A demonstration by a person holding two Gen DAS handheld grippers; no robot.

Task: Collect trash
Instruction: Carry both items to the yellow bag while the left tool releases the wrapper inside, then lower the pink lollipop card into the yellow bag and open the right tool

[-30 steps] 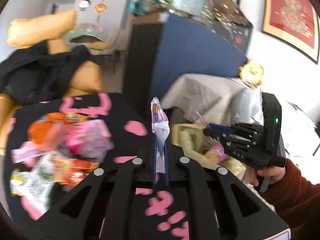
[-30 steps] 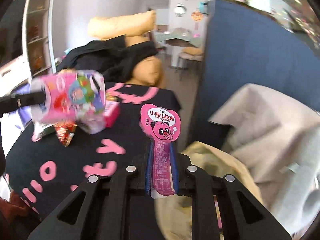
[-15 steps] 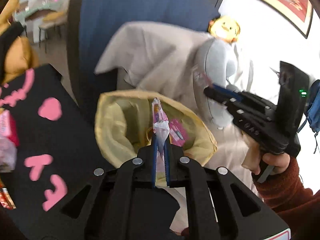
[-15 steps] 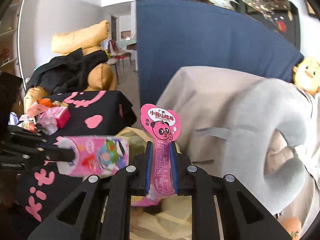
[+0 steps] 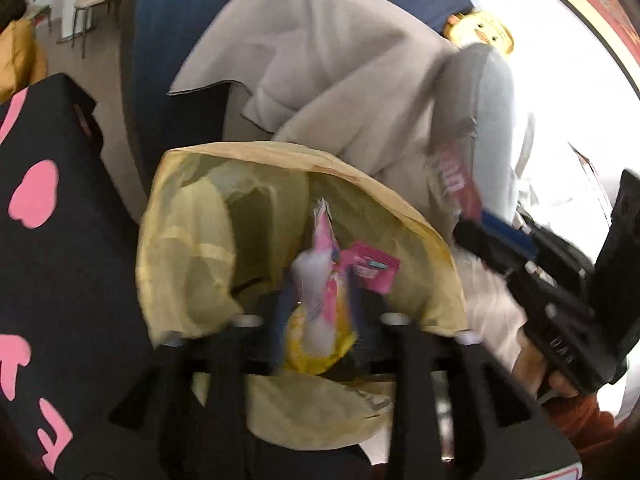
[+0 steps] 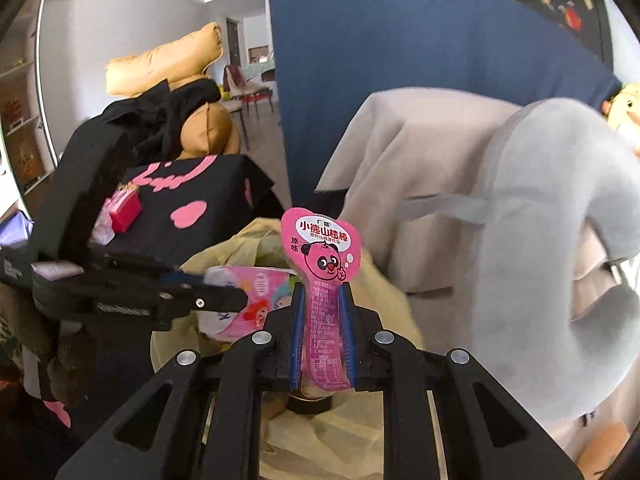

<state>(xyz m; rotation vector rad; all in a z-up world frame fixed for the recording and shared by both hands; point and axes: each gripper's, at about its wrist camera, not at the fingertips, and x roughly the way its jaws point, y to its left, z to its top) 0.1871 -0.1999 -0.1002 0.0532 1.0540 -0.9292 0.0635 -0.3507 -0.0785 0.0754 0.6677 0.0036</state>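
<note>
left gripper (image 5: 318,300) – jaws just opening | wrapper (image 5: 320,276) between – over bag (image 5: 400,204)

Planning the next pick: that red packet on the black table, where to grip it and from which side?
Grip the red packet across its narrow width, coming from above. It looks small and boxy, near the black table edge, with a clear wrapper against its left side, so a sideways approach would likely snag that.

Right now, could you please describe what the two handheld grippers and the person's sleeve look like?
Both grippers are matte black, with ribbed linkage arms, silver pivot rivets and blue finger pads: the left gripper and the right gripper. The right one's body bears pale embossed lettering. The sleeve is rust-red knit.
</note>
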